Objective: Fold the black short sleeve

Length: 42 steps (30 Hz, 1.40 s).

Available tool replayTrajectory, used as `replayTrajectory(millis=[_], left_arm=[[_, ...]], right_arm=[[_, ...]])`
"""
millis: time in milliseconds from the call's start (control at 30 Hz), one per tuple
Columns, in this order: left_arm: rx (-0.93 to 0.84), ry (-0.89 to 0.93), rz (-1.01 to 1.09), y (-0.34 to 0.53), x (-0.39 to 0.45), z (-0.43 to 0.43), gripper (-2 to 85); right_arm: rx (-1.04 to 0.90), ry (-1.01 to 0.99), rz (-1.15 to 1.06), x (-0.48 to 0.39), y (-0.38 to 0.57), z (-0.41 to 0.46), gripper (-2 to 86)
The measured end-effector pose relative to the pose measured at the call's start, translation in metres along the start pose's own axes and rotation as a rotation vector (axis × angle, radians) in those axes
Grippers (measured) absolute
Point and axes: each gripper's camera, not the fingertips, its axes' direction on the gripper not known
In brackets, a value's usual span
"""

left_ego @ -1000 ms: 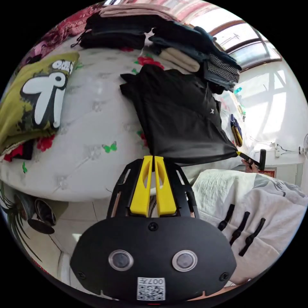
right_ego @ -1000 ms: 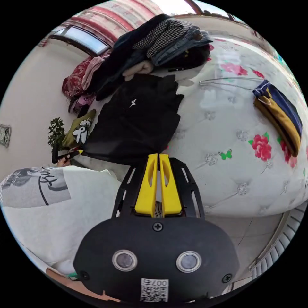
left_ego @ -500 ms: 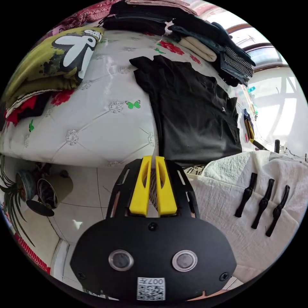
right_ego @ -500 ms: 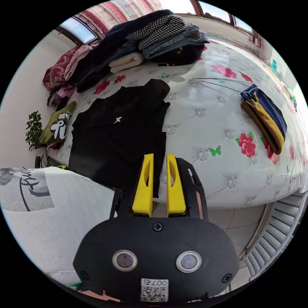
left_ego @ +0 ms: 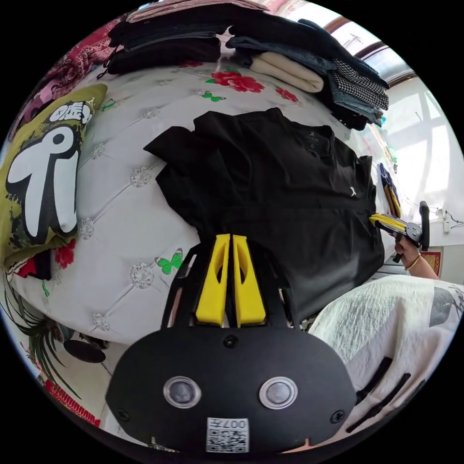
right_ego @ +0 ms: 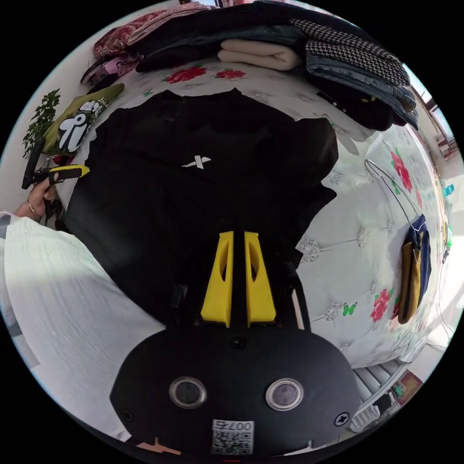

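Black short sleeve point(left_ego: 290, 193) spread flat on bed point(left_ego: 121, 203). Left gripper point(left_ego: 229, 239) fingers pinched on its left edge, right gripper point(right_ego: 238, 237) fingers nearly closed on right edge.

Home bedroom: white tufted floral mattress point(left_ego: 121, 193), stacks of folded clothes point(left_ego: 299, 63) along far edge, olive printed cushion point(left_ego: 43, 169), wire clothes hanger point(right_ego: 386, 183), green potted plant point(right_ego: 43, 116), bright window point(left_ego: 425, 125).

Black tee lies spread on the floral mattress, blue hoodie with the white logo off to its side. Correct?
Not quite. The black tee does lie spread on the floral mattress, but the left gripper view shows the garment with the white logo beside it is olive green, not blue.
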Motion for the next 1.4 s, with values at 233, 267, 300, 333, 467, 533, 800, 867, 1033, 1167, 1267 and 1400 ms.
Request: replayTrajectory(millis=[233,267,300,333,467,533,800,867,1033,1167,1267,1400], left_arm=[[0.060,0.087,-0.079,0.010,-0.018,-0.029,-0.9],[0.079,0.099,-0.103,0.014,-0.024,-0.035,-0.9],[0.086,0.116,-0.122,0.016,-0.028,-0.038,-0.9],[0.084,0.123,-0.131,0.017,-0.030,-0.038,-0.8],[0.048,0.139,-0.204,0.013,-0.041,-0.026,-0.1],[0.065,0.140,-0.240,0.011,-0.047,-0.030,1.4],[0.219,0.257,-0.351,0.006,-0.087,-0.049,8.2],[0.228,0.256,-0.334,-0.004,-0.086,-0.045,8.5],[0.202,0.184,-0.301,-0.028,-0.081,-0.030,6.4],[0.218,0.157,-0.318,-0.024,-0.088,-0.032,-0.5],[0.267,0.234,-0.341,-0.008,-0.102,-0.040,-0.9],[0.329,0.326,-0.393,0.019,-0.120,-0.051,-0.9]], right_arm=[[0.134,-0.175,0.116,0.020,-0.003,-0.032,-0.1],[0.160,-0.202,0.142,0.024,-0.003,-0.036,-0.1],[0.174,-0.215,0.165,0.027,-0.005,-0.037,-0.1],[0.172,-0.224,0.173,0.028,-0.006,-0.035,-0.1],[0.075,-0.221,0.268,0.030,-0.026,-0.010,0.2],[0.083,-0.198,0.269,0.027,-0.035,-0.013,0.7],[0.232,-0.187,-0.076,-0.057,-0.140,-0.057,5.2],[0.228,-0.221,-0.225,-0.097,-0.180,-0.057,5.9],[0.146,-0.299,-0.604,-0.222,-0.276,-0.039,7.6],[0.012,-0.257,-0.778,-0.309,-0.332,0.003,8.1],[-0.096,-0.248,-0.814,-0.342,-0.360,0.035,7.0],[-0.214,-0.322,-0.885,-0.361,-0.374,0.053,2.2]])
